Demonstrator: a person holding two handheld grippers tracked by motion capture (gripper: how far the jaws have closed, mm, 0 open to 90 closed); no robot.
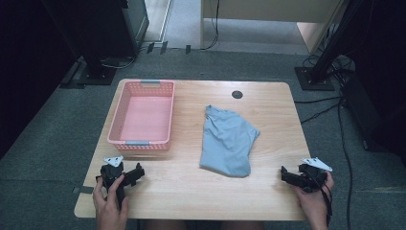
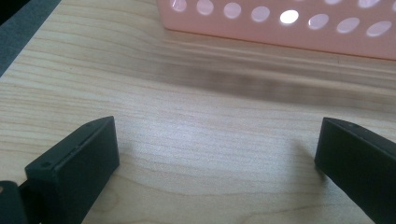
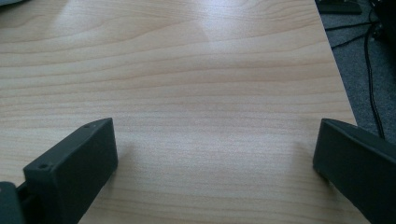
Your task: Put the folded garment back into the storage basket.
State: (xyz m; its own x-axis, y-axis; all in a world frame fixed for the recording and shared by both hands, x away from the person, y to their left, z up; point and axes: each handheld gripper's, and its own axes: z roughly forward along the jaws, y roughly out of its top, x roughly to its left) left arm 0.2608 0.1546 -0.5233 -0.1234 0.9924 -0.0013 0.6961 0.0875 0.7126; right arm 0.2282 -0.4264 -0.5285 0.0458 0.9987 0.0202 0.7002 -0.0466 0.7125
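High view: I have both grippers resting at the near edge of the table, one at each corner. The light blue garment lies crumpled at mid-table, its long axis running from the far side toward me, the near hem just right of centre. From my right gripper the cloth lies ahead and to the left, near but apart; from my left gripper it lies well off to the right, with bare wood between. I judge the right hand the closer of the two. The pink basket stands on the left half, directly beyond the left gripper, and holds nothing.

Left gripper view: the two black jaws stand wide apart over bare wood, nothing between them; the tool is released. The basket's perforated pink wall crosses the top of the frame, close ahead but not touching.

Right gripper view: the jaws are likewise spread wide over empty tabletop, gripping nothing. The table's right edge, grey carpet and cables lie to the right.

Markings: I can read no brand, label or writing on any item.
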